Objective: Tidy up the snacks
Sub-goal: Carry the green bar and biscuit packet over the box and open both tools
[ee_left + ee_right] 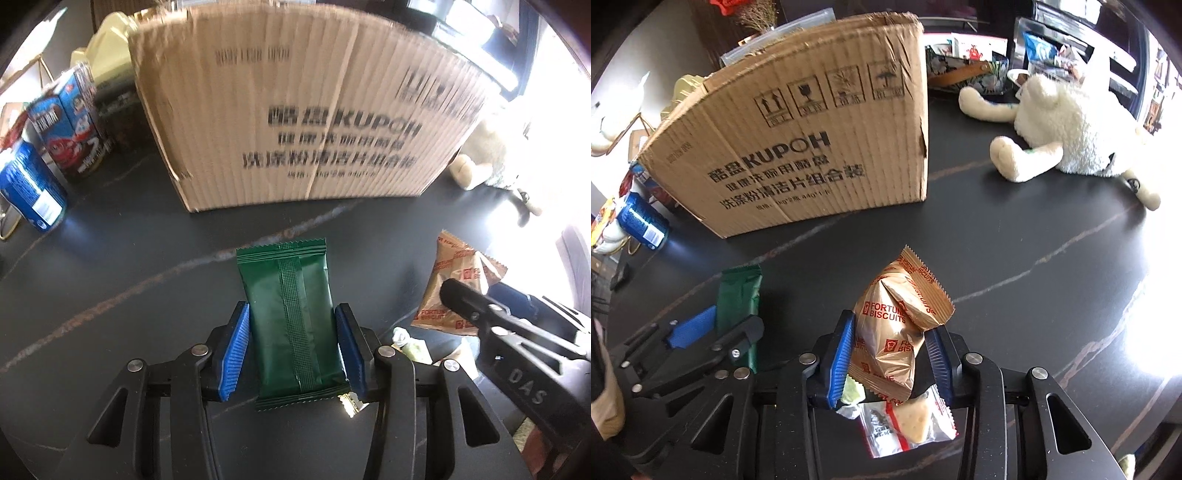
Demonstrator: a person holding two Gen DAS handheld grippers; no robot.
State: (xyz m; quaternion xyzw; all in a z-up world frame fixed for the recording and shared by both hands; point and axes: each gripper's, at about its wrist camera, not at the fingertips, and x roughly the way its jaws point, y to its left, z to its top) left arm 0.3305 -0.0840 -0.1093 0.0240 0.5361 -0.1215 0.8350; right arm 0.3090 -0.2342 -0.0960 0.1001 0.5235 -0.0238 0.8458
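Note:
My left gripper [293,325] is shut on a dark green snack packet [295,314], its blue pads pressed on both long sides, above the dark table [110,258]. My right gripper [890,347] is shut on a gold Fortune Biscuits packet [897,325], which also shows in the left wrist view [454,280]. Under the right gripper lies a clear cracker packet [905,428]. A big cardboard box [306,110] stands upright behind both grippers; it also shows in the right wrist view [798,147]. The green packet and left gripper show in the right wrist view [738,299].
Left of the box stand a blue can [33,188] and blue and red snack cartons [70,125]. A white plush toy [1071,129] lies on the table to the right. Bags and packets crowd the far right edge [1045,48].

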